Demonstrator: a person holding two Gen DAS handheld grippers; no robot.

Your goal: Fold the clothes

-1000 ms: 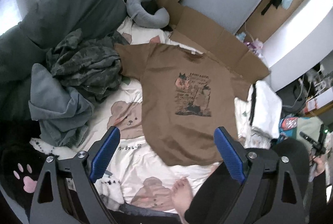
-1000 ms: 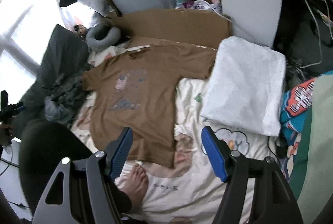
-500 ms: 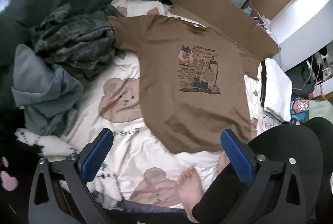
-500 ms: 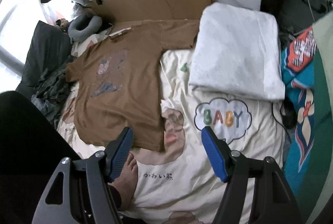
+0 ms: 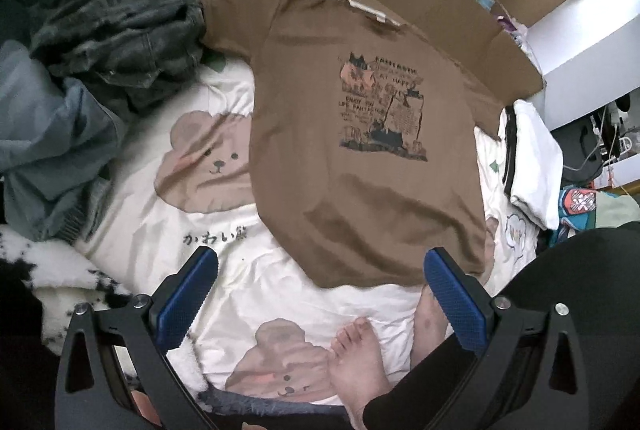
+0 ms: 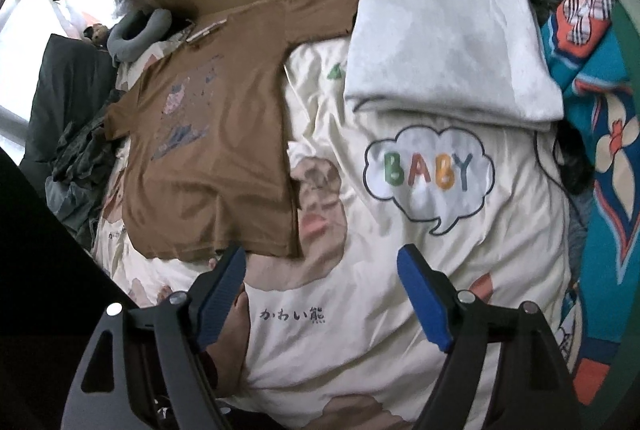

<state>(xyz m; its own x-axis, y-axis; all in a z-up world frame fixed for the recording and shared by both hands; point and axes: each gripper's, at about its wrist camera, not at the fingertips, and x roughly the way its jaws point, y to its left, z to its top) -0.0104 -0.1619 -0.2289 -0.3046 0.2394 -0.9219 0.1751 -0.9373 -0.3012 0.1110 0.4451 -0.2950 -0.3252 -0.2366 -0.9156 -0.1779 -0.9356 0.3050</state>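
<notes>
- The brown T-shirt lies flat, print up, on the cream bedspread, its hem nearest us and its collar toward the far cardboard.
- Our left gripper hangs over the hem's left corner, fingers spread as wide as they go, with nothing in them.
- Our right gripper sits just near the hem's right corner; its fingers are opening and grip nothing.
- For a clean fold, we should pinch both hem corners at once, taking both layers and no bedspread.
- Keep clear of the bare foot and the folded white cloth on the right.
</notes>
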